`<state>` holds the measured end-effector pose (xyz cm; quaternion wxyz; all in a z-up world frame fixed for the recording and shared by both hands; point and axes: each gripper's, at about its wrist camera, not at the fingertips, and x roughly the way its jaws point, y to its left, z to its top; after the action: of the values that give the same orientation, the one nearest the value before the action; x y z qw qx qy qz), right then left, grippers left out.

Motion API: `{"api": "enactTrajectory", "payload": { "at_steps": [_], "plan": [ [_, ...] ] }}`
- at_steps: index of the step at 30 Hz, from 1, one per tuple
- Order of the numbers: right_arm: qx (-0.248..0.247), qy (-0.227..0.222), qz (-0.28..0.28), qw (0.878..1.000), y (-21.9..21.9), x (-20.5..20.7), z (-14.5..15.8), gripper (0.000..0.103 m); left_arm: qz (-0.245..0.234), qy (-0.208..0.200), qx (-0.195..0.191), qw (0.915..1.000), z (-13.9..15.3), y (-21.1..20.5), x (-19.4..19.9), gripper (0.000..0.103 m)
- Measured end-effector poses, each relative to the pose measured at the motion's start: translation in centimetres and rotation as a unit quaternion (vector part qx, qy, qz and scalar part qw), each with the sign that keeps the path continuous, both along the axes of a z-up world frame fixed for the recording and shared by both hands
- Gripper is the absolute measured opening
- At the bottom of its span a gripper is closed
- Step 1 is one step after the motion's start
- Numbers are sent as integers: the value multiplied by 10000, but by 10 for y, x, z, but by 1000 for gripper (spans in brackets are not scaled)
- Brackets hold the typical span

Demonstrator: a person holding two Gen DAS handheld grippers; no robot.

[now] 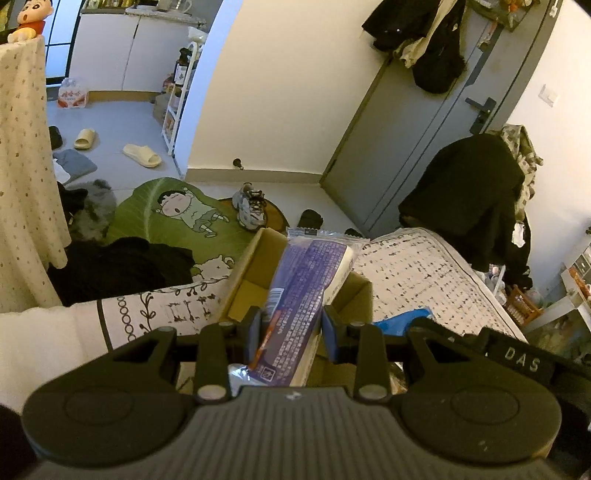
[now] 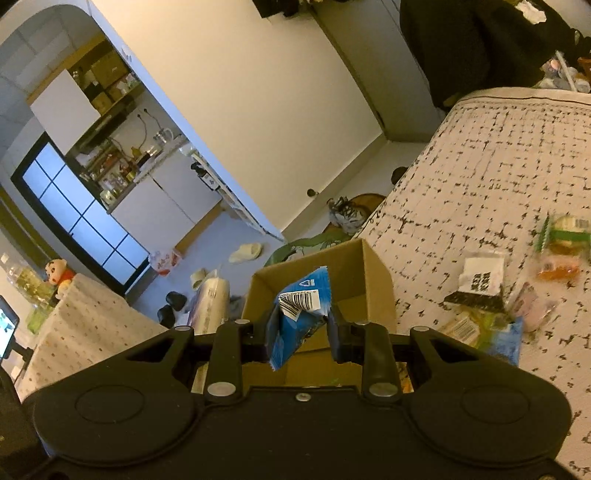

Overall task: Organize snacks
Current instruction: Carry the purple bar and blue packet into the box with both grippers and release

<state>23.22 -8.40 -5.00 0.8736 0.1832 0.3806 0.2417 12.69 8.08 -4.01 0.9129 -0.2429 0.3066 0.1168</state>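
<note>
- Left wrist view, far left: a cream cloth (image 1: 26,177) with small dots hangs in soft folds, with a cartoon doll (image 1: 27,18) on top of it.
- A leaf-shaped green rug (image 1: 177,218) with a cartoon figure lies flat on the pale floor, with dark clothes (image 1: 122,266) heaped on its near edge.
- The left gripper (image 1: 291,332) has its blue-padded fingers (image 1: 254,334) clamped on a long purple wrapper (image 1: 299,295); glossy and printed, with a crimped clear end, it slants up over the box (image 1: 243,273).
- The box is plain brown cardboard, open-topped, its flaps upright, and stands on the bed (image 1: 424,269) at the near edge.
- The bed cover is quilted white with a grid of small black marks; a black coat (image 1: 465,206) hangs beyond it, by a grey door (image 1: 424,129).
- Right wrist view, left: the same dotted cloth (image 2: 88,325) and doll (image 2: 59,275) sit below a dark-framed window (image 2: 74,210).
- The right gripper (image 2: 301,330) has its fingers (image 2: 271,332) pinching a crinkled blue packet (image 2: 299,314) with a white barcode label, held just above the open box (image 2: 369,280).
- To the right, loose snacks (image 2: 509,299) lie scattered on the quilted bed (image 2: 480,166): a black-and-white sachet, clear bags with orange and green contents, and a blue pack; all are blurred.
</note>
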Motion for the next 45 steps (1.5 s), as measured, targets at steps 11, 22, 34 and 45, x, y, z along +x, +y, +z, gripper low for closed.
{"api": "enactTrajectory", "payload": {
  "at_steps": [11,22,34,45],
  "plan": [
    [-619,-47,209,9979,28,4,-16,28,-87,199,-61,9997,-25,18,28,33],
    [-829,20,146,9965,31,9,-27,28,98,345,-388,9986,-47,35,33,38],
    [-1221,-150,-18,9924,31,4,-13,67,93,485,-273,9984,-39,25,24,53],
    [-1762,-89,-227,9840,14,-11,0,86,239,799,150,9964,-28,12,6,86]
  ]
}}
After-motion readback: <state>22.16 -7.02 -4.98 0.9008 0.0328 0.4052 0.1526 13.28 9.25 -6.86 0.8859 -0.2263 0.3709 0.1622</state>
